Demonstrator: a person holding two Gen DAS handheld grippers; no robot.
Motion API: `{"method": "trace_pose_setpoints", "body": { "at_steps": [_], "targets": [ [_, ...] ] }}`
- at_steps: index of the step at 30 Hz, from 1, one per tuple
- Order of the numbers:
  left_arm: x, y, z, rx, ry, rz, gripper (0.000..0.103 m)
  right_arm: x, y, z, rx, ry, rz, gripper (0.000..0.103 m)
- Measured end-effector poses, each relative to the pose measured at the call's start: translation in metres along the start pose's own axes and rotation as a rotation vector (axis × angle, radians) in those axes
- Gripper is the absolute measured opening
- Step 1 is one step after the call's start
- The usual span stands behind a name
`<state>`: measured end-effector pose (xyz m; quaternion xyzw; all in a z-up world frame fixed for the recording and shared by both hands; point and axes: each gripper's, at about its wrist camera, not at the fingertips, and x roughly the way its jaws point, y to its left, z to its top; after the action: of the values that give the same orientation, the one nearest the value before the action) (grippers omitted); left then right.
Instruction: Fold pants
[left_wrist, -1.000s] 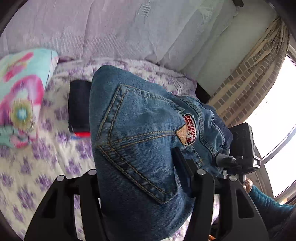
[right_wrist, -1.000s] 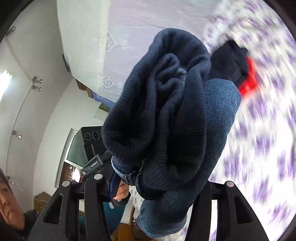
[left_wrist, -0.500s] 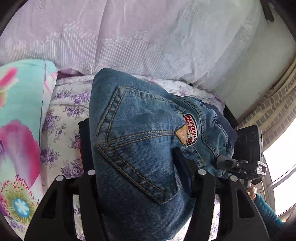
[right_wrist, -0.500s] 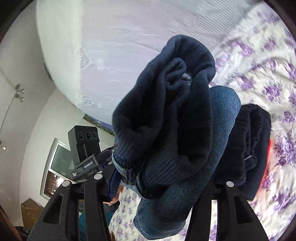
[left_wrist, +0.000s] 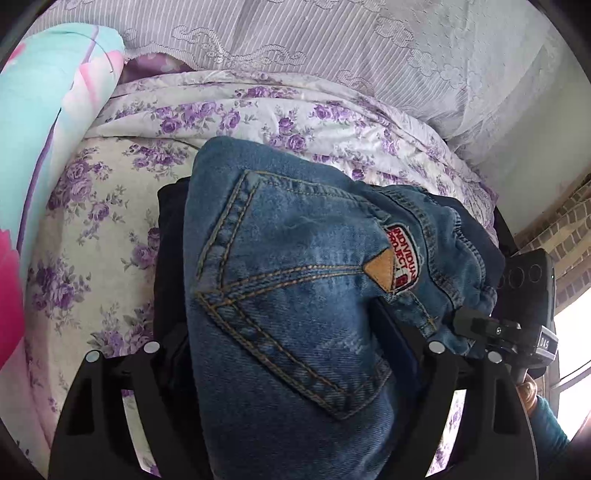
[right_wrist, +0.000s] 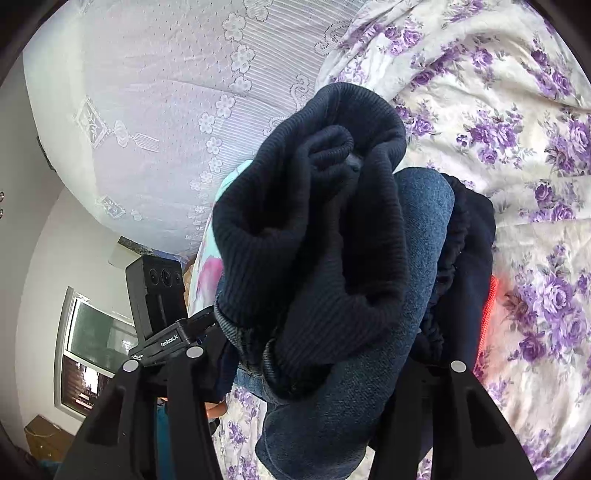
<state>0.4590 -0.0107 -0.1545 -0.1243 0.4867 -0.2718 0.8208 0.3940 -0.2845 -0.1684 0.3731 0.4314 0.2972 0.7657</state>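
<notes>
Being lowered onto the dark pile (left_wrist: 168, 258), the jeans (left_wrist: 295, 295) are clamped by the right gripper (right_wrist: 321, 373); the left gripper (left_wrist: 295, 354) has just been opening around them for release.

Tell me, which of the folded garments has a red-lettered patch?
The blue jeans, on top between the tongs: a stitched pocket with the patch. The folded dark garment beneath shows none.

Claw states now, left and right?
Left claw: open, its jaws have just been opening, folded jeans between them.
Right claw: shut on the folded jeans.
</notes>
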Motion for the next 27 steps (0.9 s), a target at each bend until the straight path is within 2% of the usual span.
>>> {"method": "trace_pose_setpoints", "body": {
  "at_steps": [2, 5, 6, 8, 10, 12, 14, 15, 16, 18, 19, 21, 23, 25, 27],
  "targets": [
    [-0.002, -0.002, 0.001, -0.012, 0.015, 0.014, 0.084, 0.000, 0.001, 0.000, 0.003, 0.000, 0.003, 0.056],
    [-0.009, -0.013, 0.006, -0.027, 0.055, 0.081, 0.085, -0.001, -0.001, 0.000, 0.064, 0.019, 0.002, 0.071],
    [-0.016, -0.019, 0.008, -0.018, 0.060, 0.136, 0.084, -0.007, 0.003, 0.002, 0.097, 0.019, -0.017, 0.075],
    [-0.040, -0.031, 0.012, 0.032, 0.019, 0.254, 0.084, -0.026, 0.019, 0.005, 0.085, 0.018, -0.052, 0.075],
    [-0.072, -0.046, 0.014, 0.071, -0.047, 0.361, 0.084, -0.048, 0.049, 0.001, -0.010, 0.026, -0.169, 0.076],
    [-0.111, -0.067, 0.014, 0.104, -0.126, 0.429, 0.084, -0.075, 0.099, -0.005, -0.191, -0.013, -0.281, 0.076],
    [-0.153, -0.098, 0.008, 0.161, -0.217, 0.490, 0.085, -0.108, 0.160, -0.019, -0.375, -0.086, -0.340, 0.083],
    [-0.171, -0.113, 0.002, 0.187, -0.258, 0.505, 0.091, -0.128, 0.188, -0.029, -0.449, -0.138, -0.386, 0.091],
    [-0.190, -0.128, -0.006, 0.211, -0.301, 0.512, 0.098, -0.143, 0.216, -0.038, -0.516, -0.197, -0.429, 0.100],
    [-0.225, -0.162, -0.033, 0.253, -0.403, 0.534, 0.098, -0.178, 0.262, -0.076, -0.631, -0.328, -0.462, 0.100],
    [-0.238, -0.178, -0.049, 0.281, -0.436, 0.541, 0.098, -0.191, 0.275, -0.091, -0.654, -0.394, -0.471, 0.100],
    [-0.255, -0.205, -0.082, 0.313, -0.454, 0.558, 0.098, -0.216, 0.280, -0.129, -0.617, -0.498, -0.483, 0.100],
    [-0.265, -0.226, -0.117, 0.320, -0.459, 0.607, 0.098, -0.220, 0.274, -0.167, -0.576, -0.475, -0.475, 0.100],
    [-0.271, -0.238, -0.156, 0.316, -0.441, 0.654, 0.098, -0.222, 0.271, -0.200, -0.539, -0.429, -0.547, 0.100],
    [-0.273, -0.247, -0.192, 0.303, -0.401, 0.657, 0.098, -0.217, 0.262, -0.234, -0.498, -0.385, -0.617, 0.100]
  ]
}}
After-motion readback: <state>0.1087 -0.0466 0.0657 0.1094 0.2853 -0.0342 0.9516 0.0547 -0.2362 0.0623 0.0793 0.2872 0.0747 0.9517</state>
